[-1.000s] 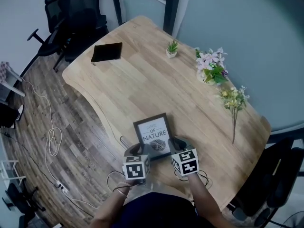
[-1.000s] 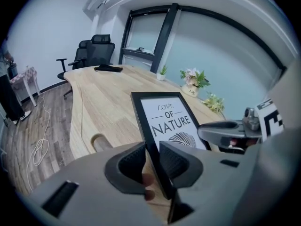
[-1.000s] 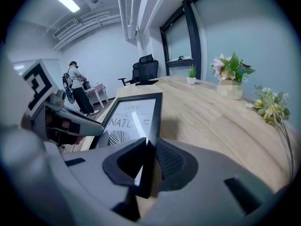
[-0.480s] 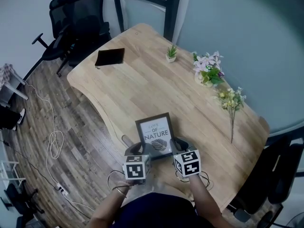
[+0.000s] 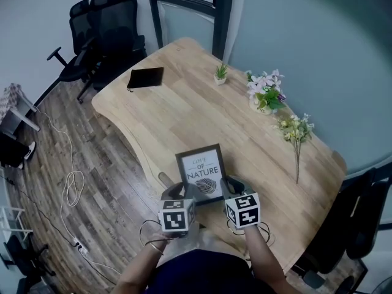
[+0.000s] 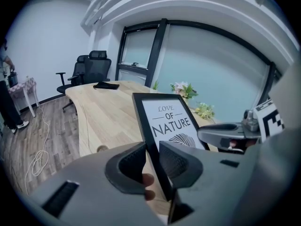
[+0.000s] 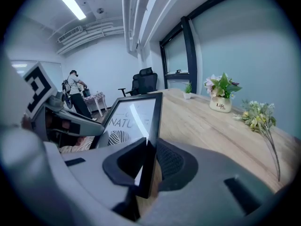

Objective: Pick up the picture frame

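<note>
Picture frame [image 5: 200, 173]: was over the 6 o'clock edge of the table [image 5: 184, 115] in the head view, printed side up, carried by both grippers.
Left gripper [image 6: 153, 161]: jaws narrow, clamped on the frame's edge near its 7 o'clock corner.
Right gripper [image 7: 149, 160]: jaws narrow, clamped on the edge near the 5 o'clock corner.
Flower pot [image 5: 264, 95]: stood at 1 o'clock from the frame, well apart.

Desk [image 5: 184, 112]: light wood top with a curved left edge.
Black notebook [image 5: 146, 78]: lies flat near the far left corner, well apart from the other things.
Small potted plant [image 5: 220, 73]: 1 white pot, upright near the far edge.
Flower pot [image 5: 264, 97]: white, pink blooms, upright to the right of the small plant.
Yellow flower sprig [image 5: 295, 129]: lies flat near the flower pot, stem toward the near edge.
</note>
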Motion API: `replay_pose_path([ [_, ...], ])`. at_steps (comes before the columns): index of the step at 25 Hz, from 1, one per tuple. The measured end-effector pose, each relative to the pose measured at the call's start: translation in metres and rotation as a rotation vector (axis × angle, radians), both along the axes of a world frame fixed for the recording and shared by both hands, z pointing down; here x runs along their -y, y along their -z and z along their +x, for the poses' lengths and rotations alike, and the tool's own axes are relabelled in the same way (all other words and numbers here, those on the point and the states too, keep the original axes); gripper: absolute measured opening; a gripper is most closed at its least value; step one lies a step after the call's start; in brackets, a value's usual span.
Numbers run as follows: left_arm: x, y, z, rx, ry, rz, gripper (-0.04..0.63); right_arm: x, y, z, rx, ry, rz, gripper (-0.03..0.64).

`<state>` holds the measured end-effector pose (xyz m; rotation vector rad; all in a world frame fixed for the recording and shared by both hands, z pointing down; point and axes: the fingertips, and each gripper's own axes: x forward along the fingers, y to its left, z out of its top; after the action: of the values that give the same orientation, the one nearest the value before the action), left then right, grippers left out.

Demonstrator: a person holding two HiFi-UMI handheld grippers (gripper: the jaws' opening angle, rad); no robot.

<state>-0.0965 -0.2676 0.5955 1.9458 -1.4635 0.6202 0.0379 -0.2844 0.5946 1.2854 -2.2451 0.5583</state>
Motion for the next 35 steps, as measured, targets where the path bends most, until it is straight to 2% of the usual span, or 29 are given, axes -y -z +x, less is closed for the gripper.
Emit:
replay_pose_path([
  [35, -0.06, 0.097, 0.018, 0.01, 0.022, 0.212, 0.08, -0.058, 0.095, 0.013, 0.065, 0.027, 0.242, 0.067],
])
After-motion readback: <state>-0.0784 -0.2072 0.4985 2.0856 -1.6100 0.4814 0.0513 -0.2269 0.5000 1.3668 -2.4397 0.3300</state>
